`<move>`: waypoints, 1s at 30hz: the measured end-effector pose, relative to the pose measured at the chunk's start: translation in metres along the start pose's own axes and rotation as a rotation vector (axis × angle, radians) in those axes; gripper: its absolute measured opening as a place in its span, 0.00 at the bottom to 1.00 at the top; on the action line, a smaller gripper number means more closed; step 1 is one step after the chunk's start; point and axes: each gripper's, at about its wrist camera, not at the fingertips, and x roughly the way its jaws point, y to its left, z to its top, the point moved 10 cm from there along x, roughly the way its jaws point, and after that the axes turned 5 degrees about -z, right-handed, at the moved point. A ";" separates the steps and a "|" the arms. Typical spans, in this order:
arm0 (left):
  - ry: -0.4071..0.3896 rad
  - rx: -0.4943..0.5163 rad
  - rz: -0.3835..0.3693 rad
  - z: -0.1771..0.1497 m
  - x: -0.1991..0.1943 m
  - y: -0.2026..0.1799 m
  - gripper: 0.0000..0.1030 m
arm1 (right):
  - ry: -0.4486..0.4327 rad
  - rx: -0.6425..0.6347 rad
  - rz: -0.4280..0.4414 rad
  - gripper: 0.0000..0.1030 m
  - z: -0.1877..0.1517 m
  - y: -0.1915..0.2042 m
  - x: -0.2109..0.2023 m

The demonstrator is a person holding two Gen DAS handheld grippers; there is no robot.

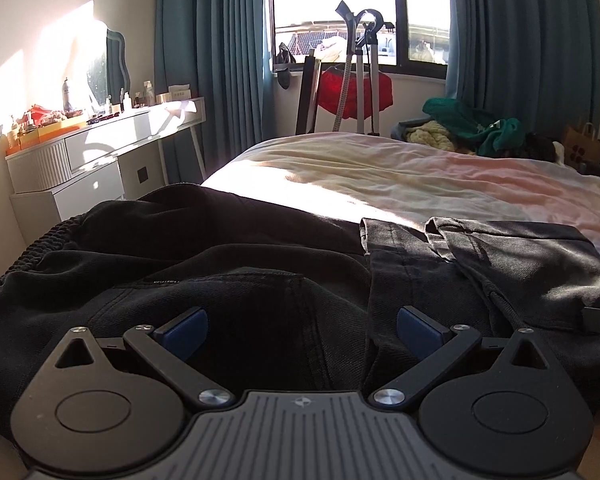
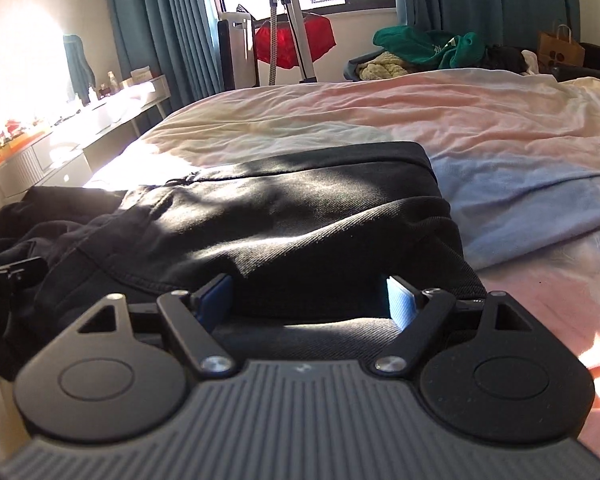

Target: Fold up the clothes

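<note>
Black trousers (image 1: pixel 228 264) lie crumpled on the near edge of the bed, elastic waistband at the left, leg ends (image 1: pixel 500 248) at the right. My left gripper (image 1: pixel 302 330) is open, its blue pads wide apart over the black cloth, holding nothing. In the right wrist view the trouser legs (image 2: pixel 300 208) lie folded over, the fold at the far end. My right gripper (image 2: pixel 310 300) is open, its pads straddling the near edge of the cloth. The left gripper's tip (image 2: pixel 8 276) shows at the left edge.
The bed (image 2: pixel 440 120) has a pink, cream and blue cover stretching far and right. A white dressing table (image 1: pixel 100 140) with bottles stands at the left. A garment steamer (image 1: pixel 364 72), a red basket and a pile of green clothes (image 1: pixel 472 124) stand beyond the bed under the window.
</note>
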 end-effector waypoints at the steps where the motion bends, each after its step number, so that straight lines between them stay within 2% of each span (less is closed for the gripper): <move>1: 0.000 -0.005 -0.004 0.000 -0.004 0.001 0.99 | -0.001 0.005 0.004 0.78 0.000 -0.001 -0.001; 8: 0.020 -0.117 -0.009 0.024 -0.063 0.052 0.99 | 0.001 0.005 0.004 0.78 0.001 -0.003 -0.005; 12: 0.035 -0.336 0.005 0.025 -0.102 0.116 0.99 | 0.011 0.014 0.002 0.78 0.002 -0.004 -0.007; 15: 0.063 -0.489 0.019 0.006 -0.120 0.157 0.99 | 0.020 0.022 -0.006 0.78 0.003 -0.005 -0.008; 17: 0.072 -0.584 0.006 -0.010 -0.125 0.174 0.99 | 0.025 0.019 -0.017 0.78 0.003 -0.005 -0.009; 20: 0.123 -0.813 -0.043 -0.041 -0.122 0.194 0.96 | 0.034 0.018 -0.024 0.78 0.003 -0.006 -0.008; 23: 0.149 -0.990 -0.074 -0.059 -0.118 0.211 0.95 | 0.040 0.023 -0.031 0.78 0.003 -0.007 -0.009; 27: 0.107 -1.089 -0.115 -0.065 -0.112 0.232 0.95 | 0.051 0.039 -0.039 0.78 0.004 -0.008 -0.012; 30: 0.103 -1.166 -0.077 -0.070 -0.096 0.249 0.94 | 0.056 0.056 -0.039 0.78 0.004 -0.010 -0.012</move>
